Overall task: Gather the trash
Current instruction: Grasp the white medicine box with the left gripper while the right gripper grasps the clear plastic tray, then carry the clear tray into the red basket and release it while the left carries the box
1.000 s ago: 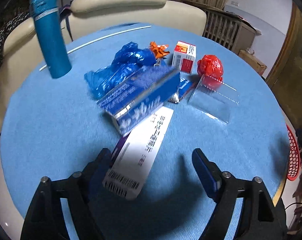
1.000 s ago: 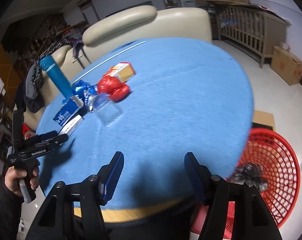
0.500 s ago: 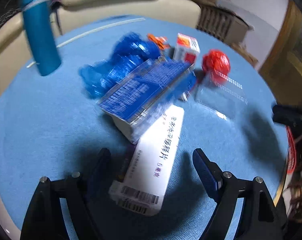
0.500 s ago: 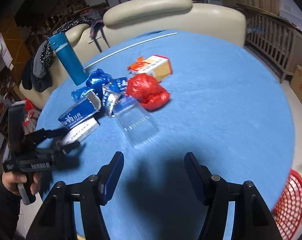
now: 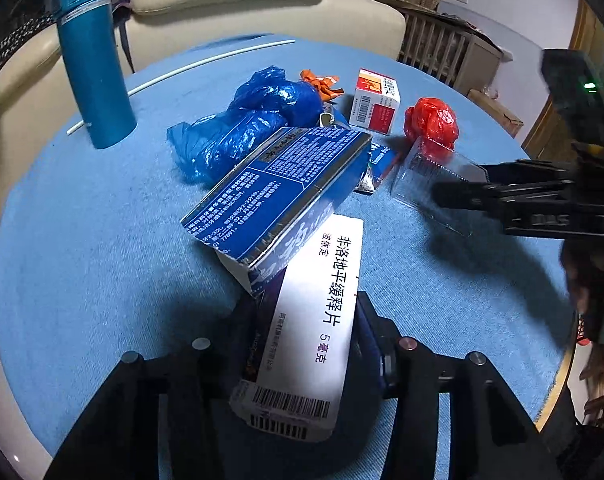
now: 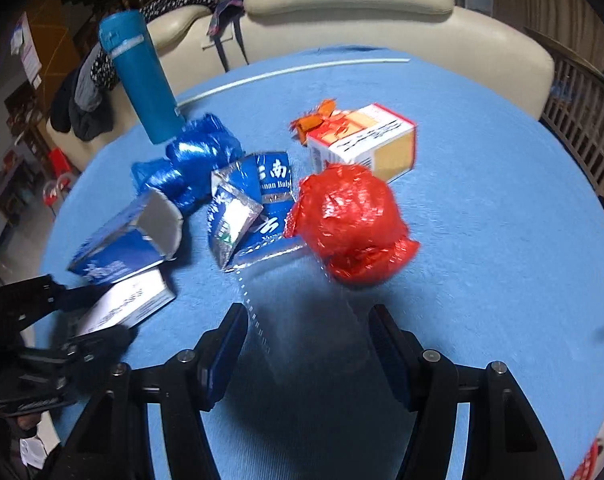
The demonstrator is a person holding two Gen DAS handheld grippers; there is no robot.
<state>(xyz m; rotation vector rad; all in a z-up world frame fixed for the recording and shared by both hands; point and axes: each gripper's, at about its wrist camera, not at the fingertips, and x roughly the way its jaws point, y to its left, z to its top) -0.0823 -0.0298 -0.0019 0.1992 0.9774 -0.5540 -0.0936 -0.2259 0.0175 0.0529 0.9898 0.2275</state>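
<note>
A white medicine box [image 5: 322, 312] lies on the blue tablecloth [image 5: 81, 240], its far end tucked under a blue carton [image 5: 285, 184]. My left gripper [image 5: 306, 320] is closing its jaws on this box, and both pads touch its sides. In the right wrist view a clear plastic box [image 6: 306, 312] sits between the fingers of my right gripper [image 6: 308, 344], which stays open. A crumpled red bag [image 6: 350, 224] lies just beyond the clear box. My right gripper [image 5: 462, 196] also shows from the side in the left wrist view.
A blue plastic bag [image 5: 245, 128], a red and white carton [image 5: 376, 102], an orange wrapper [image 5: 320, 82] and blue foil packets [image 6: 257, 204] crowd the table's middle. A teal bottle [image 5: 91, 60] stands far left by a white rod [image 5: 205, 62]. A cream sofa [image 6: 342, 4] stands behind.
My left gripper's jaws closed in on the white medicine box. My right gripper swung from the table edge by the red basket to the trash pile and now straddles the clear box.
</note>
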